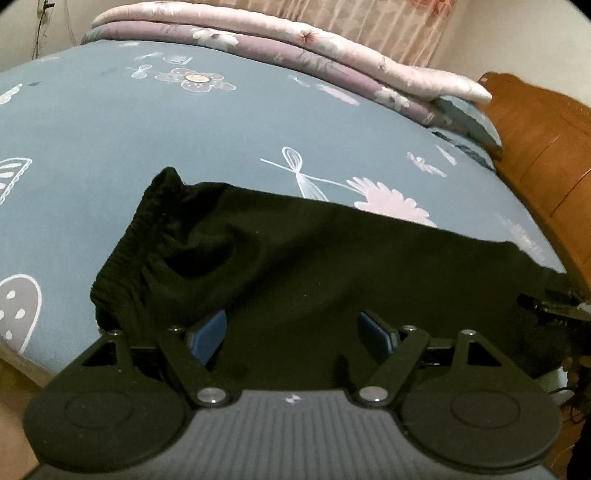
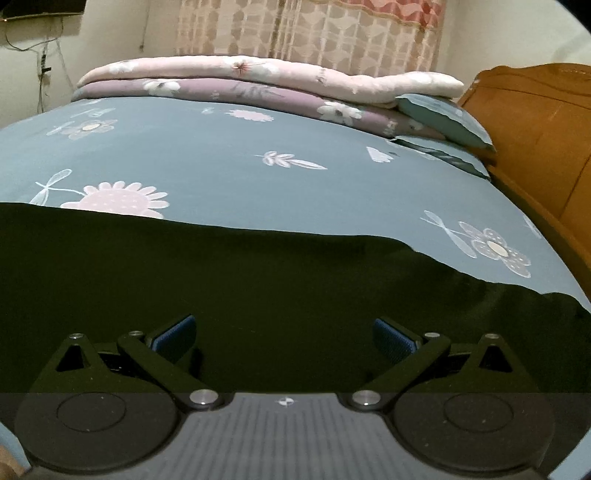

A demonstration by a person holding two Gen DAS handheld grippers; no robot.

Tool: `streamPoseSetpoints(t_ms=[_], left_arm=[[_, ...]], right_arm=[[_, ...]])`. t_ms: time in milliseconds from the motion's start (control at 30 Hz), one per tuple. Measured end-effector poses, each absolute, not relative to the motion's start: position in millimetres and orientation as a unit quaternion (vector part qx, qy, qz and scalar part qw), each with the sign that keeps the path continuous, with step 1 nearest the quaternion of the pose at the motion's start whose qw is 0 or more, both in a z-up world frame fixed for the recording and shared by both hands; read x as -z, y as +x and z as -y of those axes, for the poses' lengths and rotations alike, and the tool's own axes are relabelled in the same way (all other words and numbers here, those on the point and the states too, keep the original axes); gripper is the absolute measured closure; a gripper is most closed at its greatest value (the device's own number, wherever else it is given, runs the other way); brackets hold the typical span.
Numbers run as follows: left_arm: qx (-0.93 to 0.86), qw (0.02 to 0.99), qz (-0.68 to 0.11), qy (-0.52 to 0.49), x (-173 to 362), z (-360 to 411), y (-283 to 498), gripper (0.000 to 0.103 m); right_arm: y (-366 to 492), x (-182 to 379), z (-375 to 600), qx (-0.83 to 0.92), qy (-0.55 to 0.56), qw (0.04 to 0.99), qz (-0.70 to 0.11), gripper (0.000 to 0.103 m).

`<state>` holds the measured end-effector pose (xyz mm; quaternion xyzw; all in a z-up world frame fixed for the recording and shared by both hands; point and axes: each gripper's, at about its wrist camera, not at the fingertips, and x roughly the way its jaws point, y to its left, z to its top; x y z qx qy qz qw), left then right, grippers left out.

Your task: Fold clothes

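1. Black trousers (image 1: 295, 258) are spread out on the bed sheet (image 1: 110, 147), a blue-grey one with white and pink flower doodles. They lie along the near edge of the bed, well away from the folded quilts (image 1: 295, 48) stacked at the far side.

2. The elastic waistband (image 1: 125, 251) is the gathered, ribbed bit at the left end in the left wrist view. It's bunched up a little, with one corner poking upward. From there the cloth runs off to the right, toward the wooden headboard (image 1: 546, 158).

3. Left gripper (image 1: 291, 332): jaws apart, blue pads (image 1: 210, 334) wide open with nothing between them. It hangs right over the trousers just past the waistband. Can't tell if the tips actually touch the cloth.

4. Right gripper (image 2: 284, 339): same deal, jaws spread wide, not clamped on anything. The trousers (image 2: 258, 288) fill the whole lower half of that view, so it sits over the leg part, further from the waistband and nearer the headboard (image 2: 535, 122).

5. In the right wrist view the far edge of the trousers runs fairly straight across the sheet (image 2: 258, 184), then drops down toward the right, where a flower print shows beside it.

6. Beyond the quilts (image 2: 258, 77) there's a patterned curtain (image 2: 314, 33), and a blue pillow (image 2: 443, 114) is tucked between the quilts and the headboard.

7. In the left wrist view, a bit of the other gripper's hardware peeks in at the far right edge, over the trousers' leg end.
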<state>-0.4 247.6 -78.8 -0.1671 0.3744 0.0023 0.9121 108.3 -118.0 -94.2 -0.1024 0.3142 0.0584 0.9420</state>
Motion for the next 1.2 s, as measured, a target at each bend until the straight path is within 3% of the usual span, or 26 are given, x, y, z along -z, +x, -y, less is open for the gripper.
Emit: streamPoseSetpoints(t_ms=[233, 633, 1000, 1200], left_arm=[[0.009, 0.915, -0.376, -0.144, 82.4, -236.1, -0.2, 0.022], [0.047, 0.920, -0.380, -0.088, 83.8, -206.1, -0.9, 0.021], [0.081, 0.924, -0.368, -0.072, 82.5, -182.9, -4.2, 0.020], [0.076, 0.923, -0.368, -0.082, 83.3, -183.8, -0.8, 0.020]], right_arm=[[100.0, 91.6, 85.7, -0.138, -0.073, 0.939, -0.306, 0.000], [50.8, 112.4, 21.7, -0.279, -0.127, 0.898, -0.317, 0.000], [75.9, 74.0, 141.2, -0.093, -0.095, 0.949, -0.286, 0.000], [114.0, 70.2, 265.8, 0.007, 0.025, 0.955, -0.296, 0.000]])
